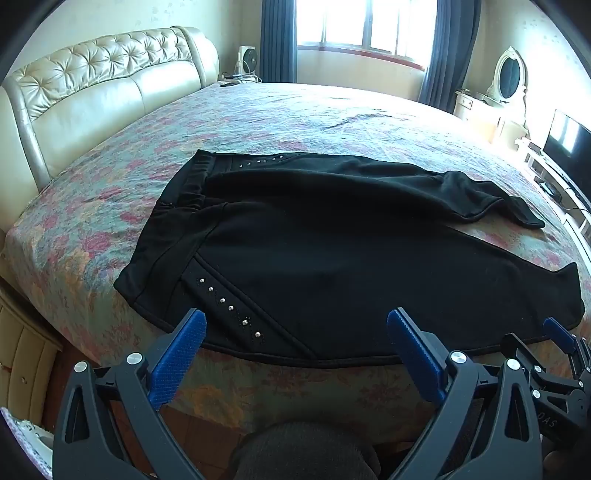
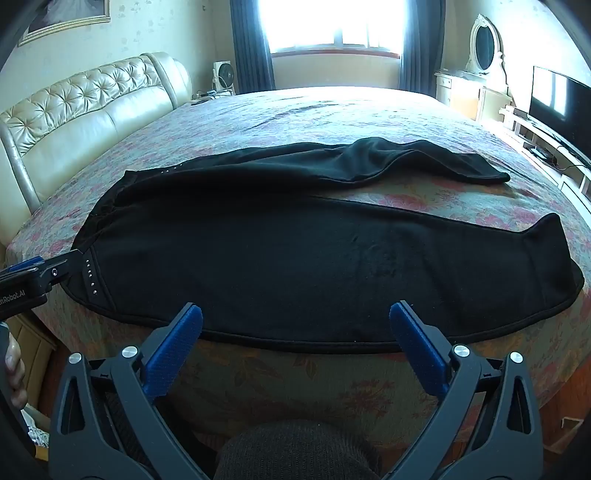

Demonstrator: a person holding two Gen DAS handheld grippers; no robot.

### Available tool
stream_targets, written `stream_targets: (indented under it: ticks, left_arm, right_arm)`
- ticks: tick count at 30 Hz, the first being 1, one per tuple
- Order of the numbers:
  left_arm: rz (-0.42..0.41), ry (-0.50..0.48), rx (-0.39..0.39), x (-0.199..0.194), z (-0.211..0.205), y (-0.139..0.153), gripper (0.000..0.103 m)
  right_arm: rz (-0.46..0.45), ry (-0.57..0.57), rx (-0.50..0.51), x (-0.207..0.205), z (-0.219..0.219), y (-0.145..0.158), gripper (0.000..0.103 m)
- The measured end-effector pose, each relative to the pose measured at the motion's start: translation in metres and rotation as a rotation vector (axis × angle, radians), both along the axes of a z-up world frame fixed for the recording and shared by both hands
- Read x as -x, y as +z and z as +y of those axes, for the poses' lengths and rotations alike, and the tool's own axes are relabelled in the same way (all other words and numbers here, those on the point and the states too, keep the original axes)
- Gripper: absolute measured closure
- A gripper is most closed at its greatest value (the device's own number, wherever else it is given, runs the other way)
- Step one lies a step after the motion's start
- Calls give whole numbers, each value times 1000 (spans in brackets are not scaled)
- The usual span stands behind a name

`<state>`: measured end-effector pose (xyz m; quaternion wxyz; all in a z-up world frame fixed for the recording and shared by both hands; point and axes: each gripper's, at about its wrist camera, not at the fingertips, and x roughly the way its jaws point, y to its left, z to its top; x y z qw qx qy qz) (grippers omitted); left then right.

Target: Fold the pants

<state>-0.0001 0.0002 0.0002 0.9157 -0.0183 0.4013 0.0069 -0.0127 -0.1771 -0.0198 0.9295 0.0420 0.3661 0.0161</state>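
Pants (image 1: 332, 251), black and unfolded, lie flat across the near side of a wide bed (image 1: 295, 118) covered in a faded floral spread, waistband toward the tufted cream headboard (image 1: 103, 85) on the left and legs running off to the right. We see a row of small studs (image 1: 225, 302) slanting along the near hip, and a second row on the far hip. The near leg lies smooth, its hem close to the right edge of the mattress; the far leg is rumpled and twisted near its cuff, and a wedge of bedspread shows between the two legs.

We hold both tools just short of the near seam of the garment. The left gripper (image 1: 295, 332) has its blue pads spread wide with nothing between them, hovering over the hip and its studs. The right gripper (image 2: 295, 325) is likewise spread wide and empty, poised before the middle of the near leg. In the right wrist view the left tool's tip reaches in from the left edge beside the waistband corner; whether it touches the cloth we cannot tell.

Beyond the bed, a bright window (image 2: 332, 26) between dark blue curtains, an oval vanity mirror (image 2: 484, 44) and a television (image 2: 557, 96) line the far and right walls.
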Motion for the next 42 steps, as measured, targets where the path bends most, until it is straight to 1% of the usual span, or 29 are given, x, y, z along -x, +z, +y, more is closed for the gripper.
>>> stream_targets:
  ticks: [8,11,42]
  left_arm:
    - [6,-9,-3,1,-3,-2,5]
    - [12,-8,4,0,3,-7,5]
    - [23,-11,-4,0,-2,-9,5]
  right_arm:
    - [2,1,-6,0,0,-1,2]
    - [3,1,-6,0,0,-1,2]
    - [8,1,-8,0,1,-2,2]
